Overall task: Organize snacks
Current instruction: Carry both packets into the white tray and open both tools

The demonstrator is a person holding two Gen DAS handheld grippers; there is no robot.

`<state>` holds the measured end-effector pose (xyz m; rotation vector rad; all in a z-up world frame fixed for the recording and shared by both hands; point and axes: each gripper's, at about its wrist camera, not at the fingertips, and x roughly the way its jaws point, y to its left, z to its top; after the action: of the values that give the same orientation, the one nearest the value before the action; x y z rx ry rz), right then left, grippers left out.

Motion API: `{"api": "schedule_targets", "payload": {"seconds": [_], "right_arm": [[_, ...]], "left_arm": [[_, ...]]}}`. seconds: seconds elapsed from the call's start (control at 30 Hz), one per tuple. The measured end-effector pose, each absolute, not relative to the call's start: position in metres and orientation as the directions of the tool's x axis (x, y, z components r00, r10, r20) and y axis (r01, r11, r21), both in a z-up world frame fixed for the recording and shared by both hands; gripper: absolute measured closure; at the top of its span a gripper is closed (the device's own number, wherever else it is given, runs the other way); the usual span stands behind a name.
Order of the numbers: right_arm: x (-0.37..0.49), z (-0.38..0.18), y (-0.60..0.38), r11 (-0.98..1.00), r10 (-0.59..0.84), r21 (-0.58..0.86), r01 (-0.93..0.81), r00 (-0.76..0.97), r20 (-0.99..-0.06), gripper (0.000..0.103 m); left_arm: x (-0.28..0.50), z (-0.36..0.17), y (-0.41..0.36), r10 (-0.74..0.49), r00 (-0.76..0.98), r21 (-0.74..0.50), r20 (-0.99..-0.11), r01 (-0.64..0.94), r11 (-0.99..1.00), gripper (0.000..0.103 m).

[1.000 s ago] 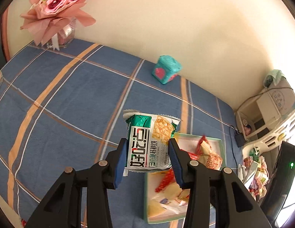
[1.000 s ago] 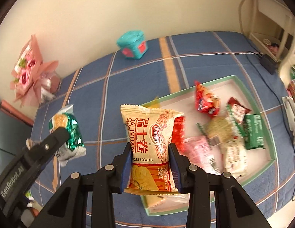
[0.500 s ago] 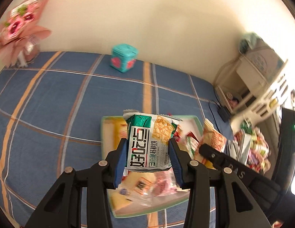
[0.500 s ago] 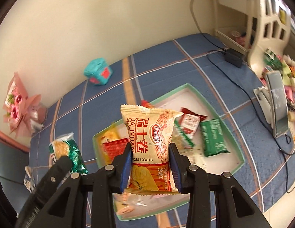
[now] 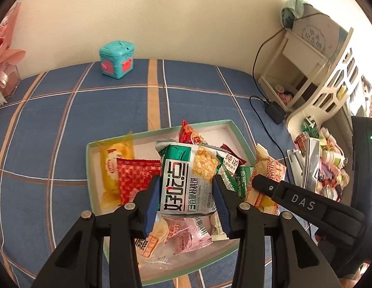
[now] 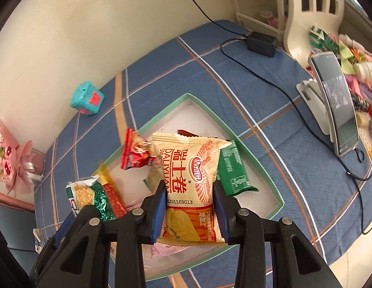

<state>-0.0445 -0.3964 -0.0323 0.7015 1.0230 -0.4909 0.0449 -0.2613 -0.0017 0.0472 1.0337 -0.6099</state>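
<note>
A green and white snack packet (image 5: 189, 180) sits upright between the blue pads of the left gripper (image 5: 186, 199), pinched at both sides and held above the green-rimmed tray (image 5: 90, 168). Beside it, to the right, a tan and orange snack packet (image 6: 189, 187) is clamped the same way by the right gripper (image 6: 189, 212), its top edge up, also over the tray. From the left wrist view that second packet (image 5: 267, 180) shows just past the tray's right rim, with the right gripper's black finger across it.

Inside the tray lie more snacks: a yellow packet (image 5: 114, 168) along the left wall, a red packet (image 5: 135, 177) next to it, a dark green packet (image 6: 231, 170) toward the right side, a small red and white packet (image 6: 135, 153) near the back, and pink wrappers (image 5: 183, 235) at the front.

The tray rests on a counter covered with a blue plaid cloth (image 5: 54, 120). A teal box (image 5: 117, 58) stands near the wall, well apart from the tray. A pink bouquet (image 6: 13, 165) stands far left, and a phone on a stand (image 6: 334, 110) far right.
</note>
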Motion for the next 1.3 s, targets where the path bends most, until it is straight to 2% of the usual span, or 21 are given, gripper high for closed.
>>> {"api": "schedule_targets", "payload": {"seconds": [0.37,0.57,0.7,0.8,0.87,0.93,1.0,1.03,1.07,1.13,1.17,1.3], "right_arm": [[-0.038,-0.05,-0.4,0.689,-0.021,0.282,0.668,0.407,-0.913,0.063],[-0.036,-0.057,-0.398,0.692,-0.015,0.266,0.671,0.381,-0.924,0.062],[-0.034,-0.065,-0.397,0.689,0.0,0.257,0.677,0.355,-0.935,0.051],[-0.034,-0.066,-0.397,0.684,-0.012,0.244,0.688,0.344,-0.939,0.033],[-0.035,-0.064,-0.396,0.686,-0.021,0.239,0.687,0.346,-0.938,0.03],[-0.035,-0.064,-0.396,0.687,-0.023,0.238,0.687,0.348,-0.937,0.023],[-0.035,-0.063,-0.394,0.691,-0.026,0.234,0.684,0.348,-0.937,0.02],[-0.034,-0.062,-0.393,0.694,-0.029,0.231,0.682,0.347,-0.938,0.019],[-0.034,-0.062,-0.392,0.697,-0.032,0.227,0.681,0.346,-0.938,0.018],[-0.033,-0.06,-0.389,0.702,-0.037,0.225,0.675,0.35,-0.936,0.003],[-0.033,-0.058,-0.388,0.704,-0.039,0.228,0.672,0.357,-0.933,0.0],[-0.031,-0.053,-0.38,0.718,-0.033,0.242,0.652,0.38,-0.924,0.0]], "left_arm": [[0.051,-0.017,-0.276,-0.453,0.322,-0.251,-0.832,0.51,0.823,0.059],[0.059,-0.03,-0.271,-0.465,0.276,-0.3,-0.841,0.478,0.826,0.059],[0.062,-0.032,-0.267,-0.462,0.27,-0.308,-0.845,0.461,0.833,0.058],[0.065,-0.029,-0.261,-0.481,0.264,-0.338,-0.836,0.443,0.83,0.054],[0.066,-0.026,-0.258,-0.484,0.268,-0.345,-0.833,0.434,0.832,0.047],[0.067,-0.024,-0.254,-0.486,0.265,-0.351,-0.833,0.426,0.834,0.047],[0.067,-0.022,-0.25,-0.478,0.268,-0.349,-0.837,0.413,0.841,0.047],[0.068,-0.02,-0.246,-0.463,0.277,-0.336,-0.842,0.402,0.851,0.045],[0.069,-0.019,-0.242,-0.445,0.289,-0.318,-0.848,0.393,0.863,0.038],[0.071,-0.017,-0.234,-0.4,0.322,-0.273,-0.858,0.373,0.887,0.025],[0.073,-0.015,-0.23,-0.383,0.336,-0.255,-0.86,0.366,0.895,0.023],[0.079,-0.012,-0.212,-0.294,0.411,-0.159,-0.863,0.332,0.93,0.016]]}}
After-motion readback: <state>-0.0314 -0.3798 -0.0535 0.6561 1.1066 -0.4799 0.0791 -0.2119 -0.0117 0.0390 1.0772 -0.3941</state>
